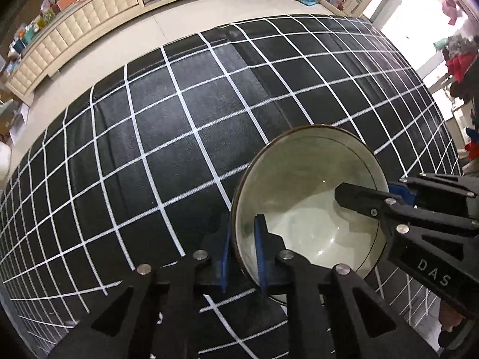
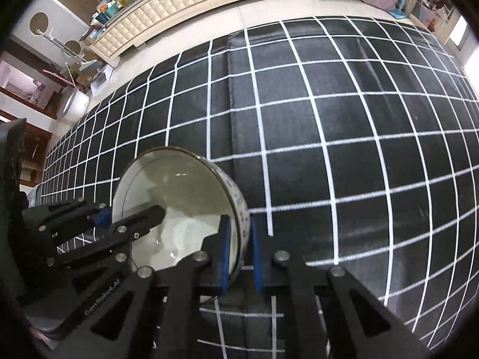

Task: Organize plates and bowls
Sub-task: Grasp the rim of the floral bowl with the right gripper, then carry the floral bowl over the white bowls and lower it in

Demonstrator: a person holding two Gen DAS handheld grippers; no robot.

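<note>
A pale bowl [image 1: 305,197] with a dark rim and speckled outer wall sits low over the black grid-patterned table. My left gripper [image 1: 242,254] is shut on the bowl's left rim, one blue pad inside, one outside. My right gripper [image 2: 241,257] is shut on the bowl's [image 2: 179,197] right rim in the same way. Each gripper shows in the other's view: the right gripper [image 1: 389,197] at the far rim, the left gripper [image 2: 119,218] at the left rim. I cannot tell whether the bowl rests on the cloth or hangs just above it.
The grid tablecloth [image 1: 167,137] stretches ahead and to both sides, with a raised fold [image 2: 232,95] running away from me. Beyond the table's far edge is floor, a cream tufted cabinet [image 1: 77,30] and cluttered shelves.
</note>
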